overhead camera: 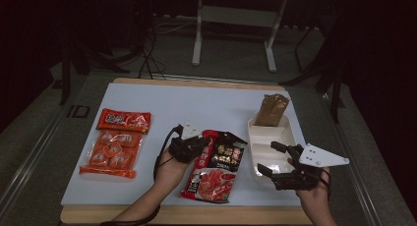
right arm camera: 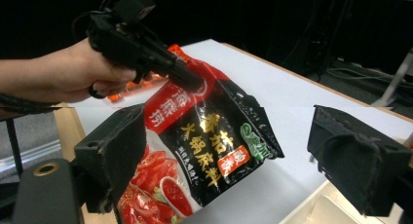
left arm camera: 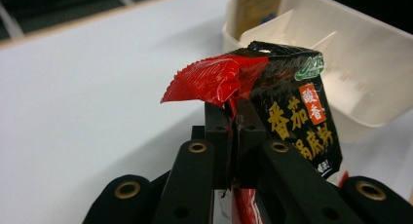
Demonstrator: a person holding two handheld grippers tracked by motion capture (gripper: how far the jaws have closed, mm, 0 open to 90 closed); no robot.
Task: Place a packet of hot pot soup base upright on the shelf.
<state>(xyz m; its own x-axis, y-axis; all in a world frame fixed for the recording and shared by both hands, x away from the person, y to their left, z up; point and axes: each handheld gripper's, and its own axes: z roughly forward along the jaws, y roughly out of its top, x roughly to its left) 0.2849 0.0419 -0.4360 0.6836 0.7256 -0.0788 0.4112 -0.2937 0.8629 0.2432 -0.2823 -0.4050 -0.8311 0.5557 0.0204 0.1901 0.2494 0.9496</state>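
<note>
High view: left hand (overhead camera: 169,169) in from bottom centre, forearm angled up-right, left gripper (overhead camera: 195,146) pointing right across the bench (overhead camera: 196,103). Jaws pinched tight on upper left edge of soup base packet (overhead camera: 216,164), red corner crumpled between them. Left gripper view: jaws fully together on the red serrated edge of packet (left arm camera: 272,95), glossy foil creased and bunched just above the jaw tips, black panel with yellow print hanging to the right of the jaws. Packet flat, rectangular, shiny plastic, red and black with tomato picture; long axis running away from the jaws toward near bench edge, top end lifted at the jaws, bottom end resting near the front edge.

Right hand (overhead camera: 314,194) in from bottom right, right gripper (overhead camera: 275,159) pointing left, grey three-cornered plate on top, jaws wide apart, holding nothing. Right gripper view: foam-faced black jaw pads far apart, packet (right arm camera: 204,146) ahead between them, left gripper (right arm camera: 187,80) and hand beyond it. White plastic divided tray (overhead camera: 273,137) just past right jaws, hard, glossy, compartmented; brown pouch (overhead camera: 270,109) standing in far compartment. Orange snack pack (overhead camera: 115,142), crinkly clear-and-orange wrap, well behind left gripper, flat on bench.
</note>
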